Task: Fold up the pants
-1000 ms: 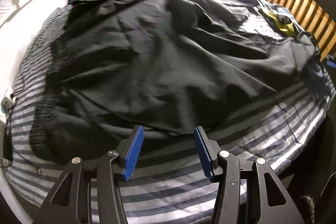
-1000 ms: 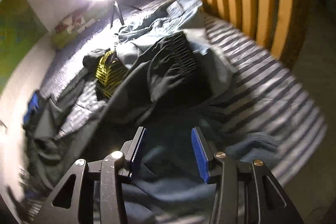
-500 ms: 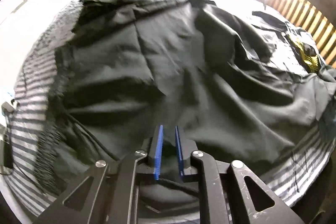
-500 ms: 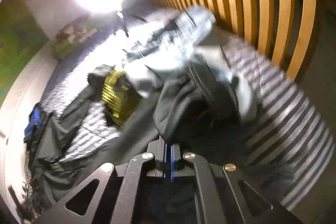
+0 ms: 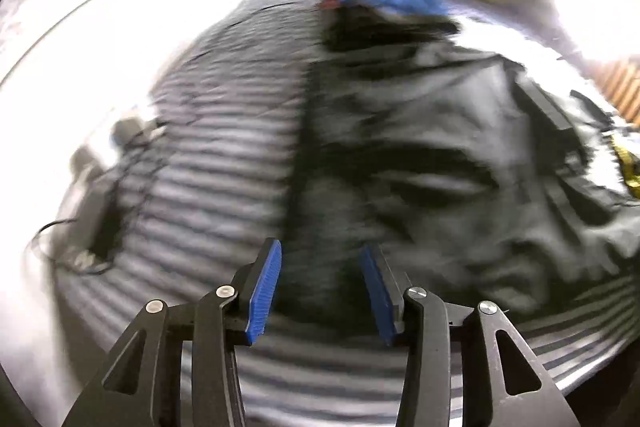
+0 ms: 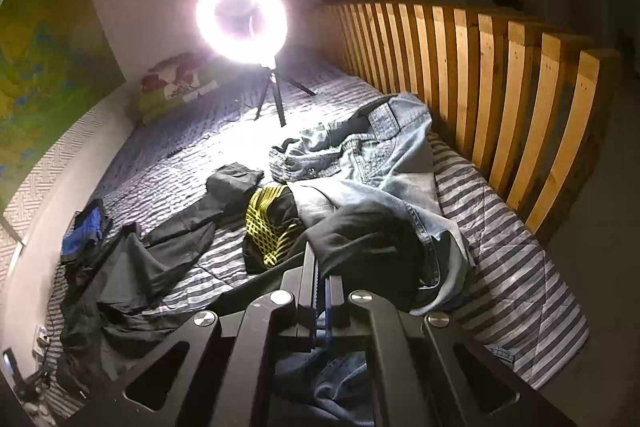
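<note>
Wide black pants (image 5: 440, 167) lie spread and wrinkled on the striped bedcover (image 5: 208, 167); the left wrist view is motion-blurred. My left gripper (image 5: 320, 283) is open just above the pants' near left edge, nothing between its blue pads (image 5: 264, 287). In the right wrist view my right gripper (image 6: 320, 279) is shut on a bunched part of the black pants (image 6: 360, 239), which humps up over the fingertips and trails down to the left across the bed.
Light blue jeans (image 6: 372, 163) and a black-and-yellow garment (image 6: 268, 223) lie beside the held cloth. A ring light on a tripod (image 6: 242, 19) stands mid-bed. A wooden slatted rail (image 6: 500, 87) borders the right side. A blue garment (image 5: 392, 1) and cables (image 5: 104, 227) lie at the left.
My left gripper shut on the pants' near edge, then opened and swung left. My right gripper closed on black cloth and has lifted it, staying shut.
</note>
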`<state>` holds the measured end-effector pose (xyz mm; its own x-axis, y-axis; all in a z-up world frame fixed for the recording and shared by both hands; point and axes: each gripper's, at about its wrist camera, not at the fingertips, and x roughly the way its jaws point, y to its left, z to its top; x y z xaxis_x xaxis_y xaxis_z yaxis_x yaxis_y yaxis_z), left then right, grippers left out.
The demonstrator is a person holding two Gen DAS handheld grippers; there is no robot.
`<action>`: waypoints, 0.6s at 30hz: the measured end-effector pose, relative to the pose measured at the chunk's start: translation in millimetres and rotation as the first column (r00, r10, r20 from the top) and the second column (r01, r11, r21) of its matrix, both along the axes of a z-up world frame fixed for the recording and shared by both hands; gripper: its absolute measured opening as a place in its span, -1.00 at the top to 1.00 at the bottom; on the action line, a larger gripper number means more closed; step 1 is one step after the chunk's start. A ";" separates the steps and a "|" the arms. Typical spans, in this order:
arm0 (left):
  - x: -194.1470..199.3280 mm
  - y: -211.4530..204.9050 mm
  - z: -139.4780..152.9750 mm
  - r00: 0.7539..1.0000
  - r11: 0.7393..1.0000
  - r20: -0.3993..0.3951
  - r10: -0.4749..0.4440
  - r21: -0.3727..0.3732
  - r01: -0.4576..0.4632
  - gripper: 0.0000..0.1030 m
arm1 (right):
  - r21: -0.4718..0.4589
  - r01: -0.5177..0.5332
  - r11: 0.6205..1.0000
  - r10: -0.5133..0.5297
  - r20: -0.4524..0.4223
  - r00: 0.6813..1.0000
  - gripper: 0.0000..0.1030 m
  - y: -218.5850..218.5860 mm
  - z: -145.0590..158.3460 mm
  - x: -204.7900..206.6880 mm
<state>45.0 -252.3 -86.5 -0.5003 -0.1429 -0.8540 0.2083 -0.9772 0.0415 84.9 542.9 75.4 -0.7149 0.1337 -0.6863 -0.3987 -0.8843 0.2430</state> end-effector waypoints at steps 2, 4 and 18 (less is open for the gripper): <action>8.2 -17.9 -13.7 0.999 1.000 0.047 0.009 0.004 -0.010 0.07 | 0.004 0.009 1.000 -0.009 0.015 1.000 0.96 1.0 -7.3 -3.7; 13.5 -26.2 -25.4 0.997 0.999 0.072 -0.009 0.035 0.006 -0.05 | -0.001 0.017 1.000 -0.017 0.025 1.000 0.96 1.1 -12.2 -7.7; 10.7 -50.3 -9.9 0.995 0.948 -0.050 0.082 0.312 -0.063 0.88 | 0.033 0.044 0.998 -0.045 0.024 0.999 0.96 -5.5 5.3 -2.7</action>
